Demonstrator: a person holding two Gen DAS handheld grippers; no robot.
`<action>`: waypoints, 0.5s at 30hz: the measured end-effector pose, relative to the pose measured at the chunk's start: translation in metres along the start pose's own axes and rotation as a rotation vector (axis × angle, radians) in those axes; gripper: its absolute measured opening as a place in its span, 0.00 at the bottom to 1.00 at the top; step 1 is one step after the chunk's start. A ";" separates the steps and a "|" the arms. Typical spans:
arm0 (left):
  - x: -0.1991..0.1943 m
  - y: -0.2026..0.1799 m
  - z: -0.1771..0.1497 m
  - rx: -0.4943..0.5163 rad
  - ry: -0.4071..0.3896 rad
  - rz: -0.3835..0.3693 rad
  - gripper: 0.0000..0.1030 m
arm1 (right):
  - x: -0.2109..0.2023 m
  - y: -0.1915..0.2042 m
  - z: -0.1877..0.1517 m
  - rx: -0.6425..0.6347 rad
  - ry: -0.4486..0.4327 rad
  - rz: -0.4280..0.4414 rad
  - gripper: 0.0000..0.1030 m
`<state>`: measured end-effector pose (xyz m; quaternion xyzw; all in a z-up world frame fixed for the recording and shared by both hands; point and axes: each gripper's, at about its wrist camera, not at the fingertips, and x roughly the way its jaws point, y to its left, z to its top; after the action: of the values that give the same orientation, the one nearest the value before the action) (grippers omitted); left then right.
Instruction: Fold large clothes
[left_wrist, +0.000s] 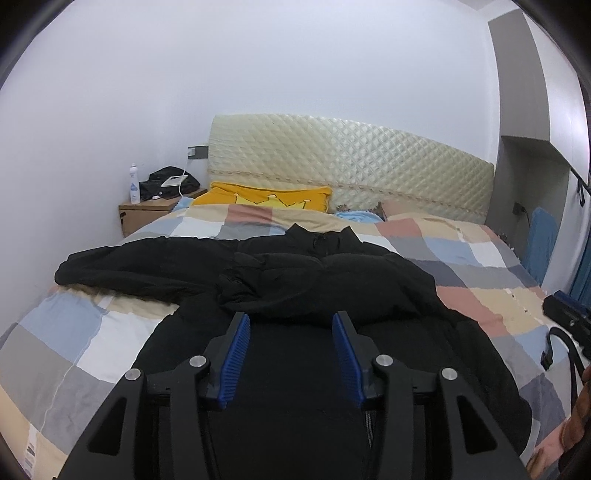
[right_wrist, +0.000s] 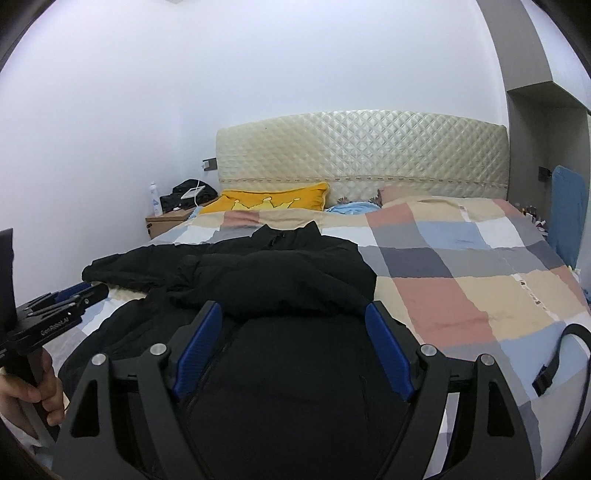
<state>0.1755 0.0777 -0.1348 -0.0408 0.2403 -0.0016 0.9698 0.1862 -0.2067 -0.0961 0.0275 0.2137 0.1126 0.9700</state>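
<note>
- Centrally, a black jacket (left_wrist: 314, 280) lies spread on the checked bedspread (left_wrist: 480, 258), collar toward the headboard (left_wrist: 351, 162), zip front facing up in the right wrist view
- One sleeve (left_wrist: 122, 271) stretches out to the left across the bedspread; the other sleeve looks folded in over the chest, forming a bulky ridge across the garment
- Left gripper (left_wrist: 291, 328) hovers over the jacket's lower half, its blue-padded jaws parted with only black cloth visible between them, gripping nothing
- Right gripper (right_wrist: 295, 328) likewise sits above the jacket's lower front, jaws spread wide and empty, tips close to the folded ridge
- Left hand (right_wrist: 33, 395) holding the other tool's handle shows at the left edge of the right wrist view
- Beyond the jacket, a yellow pillow (left_wrist: 266, 197) rests against the quilted headboard
- Beside the bed stands a wooden nightstand (left_wrist: 144, 214) carrying a white bottle (left_wrist: 134, 184) and a dark bag (left_wrist: 166, 181)
- A black strap (right_wrist: 557, 354) lies on the bedspread at the right
</note>
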 end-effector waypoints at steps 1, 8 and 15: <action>0.001 -0.001 0.000 0.003 0.001 0.000 0.45 | -0.004 -0.002 -0.002 0.011 -0.005 0.003 0.78; 0.008 -0.006 -0.007 0.012 -0.002 -0.029 0.50 | -0.025 -0.012 -0.017 0.043 -0.013 -0.027 0.81; 0.004 -0.014 -0.012 0.034 -0.033 -0.047 0.62 | -0.023 -0.004 -0.020 0.014 -0.025 -0.030 0.85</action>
<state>0.1738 0.0629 -0.1461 -0.0297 0.2233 -0.0277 0.9739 0.1580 -0.2158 -0.1053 0.0327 0.2028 0.0962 0.9739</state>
